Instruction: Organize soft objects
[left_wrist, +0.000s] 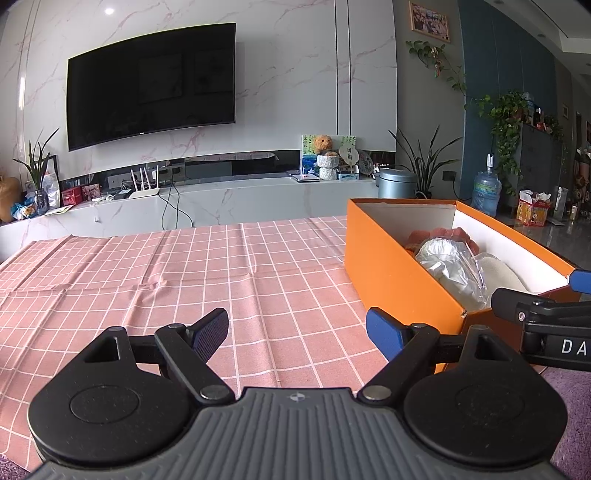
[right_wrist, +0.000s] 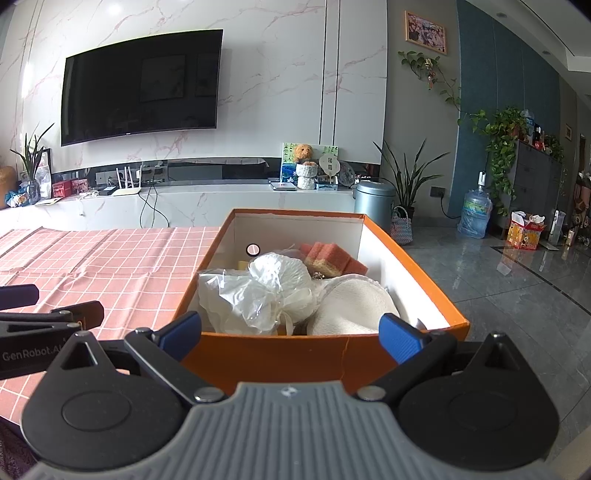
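The open orange cardboard box with a white interior (right_wrist: 343, 350) is standing at the right edge of the pink checked tablecloth (left_wrist: 166, 280), and the soft objects are lying inside it: a white bundle wrapped in clear plastic film (right_wrist: 258, 295), a cream knitted pad (right_wrist: 351, 306) on the near right, and pink-orange sponges (right_wrist: 332, 256) toward the far wall. No soft item is showing on the cloth, so the sorting appears to be at or near its end.

The right gripper (right_wrist: 291, 332) is hovering just in front of the box's near wall, its blue pads spread wide and holding nothing. The left gripper (left_wrist: 297, 332) is hanging over bare cloth to the left of the box, jaws likewise apart and empty.

To finish well, the operator is advised to keep both tools clear of the thin cardboard rim and to avoid snagging the plastic film, which is likely to drag neighbouring items out.
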